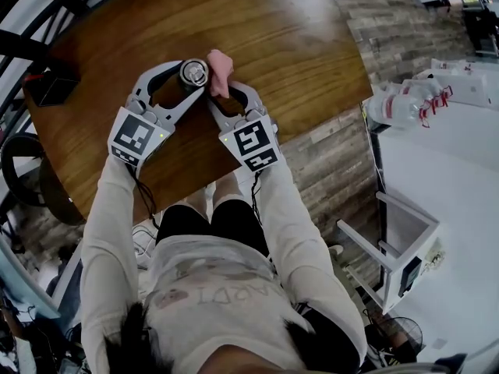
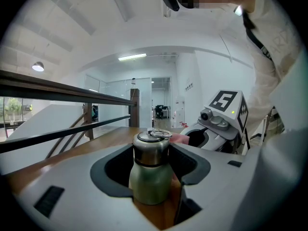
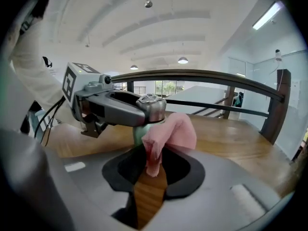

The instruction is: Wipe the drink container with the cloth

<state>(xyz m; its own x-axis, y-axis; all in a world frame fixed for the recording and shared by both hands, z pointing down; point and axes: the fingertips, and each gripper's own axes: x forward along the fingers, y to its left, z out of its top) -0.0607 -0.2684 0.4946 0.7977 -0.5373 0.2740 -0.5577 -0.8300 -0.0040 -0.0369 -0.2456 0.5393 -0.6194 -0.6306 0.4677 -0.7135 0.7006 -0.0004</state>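
Note:
A metal drink container (image 1: pixel 192 72) with a steel cap stands upright on the wooden table (image 1: pixel 296 45). My left gripper (image 1: pixel 188 81) is shut on it, and in the left gripper view the container (image 2: pixel 150 170) fills the gap between the jaws. A pink cloth (image 1: pixel 219 70) lies bunched against the container's right side. My right gripper (image 1: pixel 228 92) is open around the cloth. In the right gripper view the cloth (image 3: pixel 168 134) hangs loose between the wide jaws, with no pad pressing on it, and the container (image 3: pixel 151 107) stands just behind.
A black box (image 1: pixel 51 84) sits at the table's left edge. Off the table to the right are plastic bottles (image 1: pixel 405 104) on a white surface and a white stool (image 1: pixel 398 240). A dark railing (image 2: pixel 67 93) runs behind the table.

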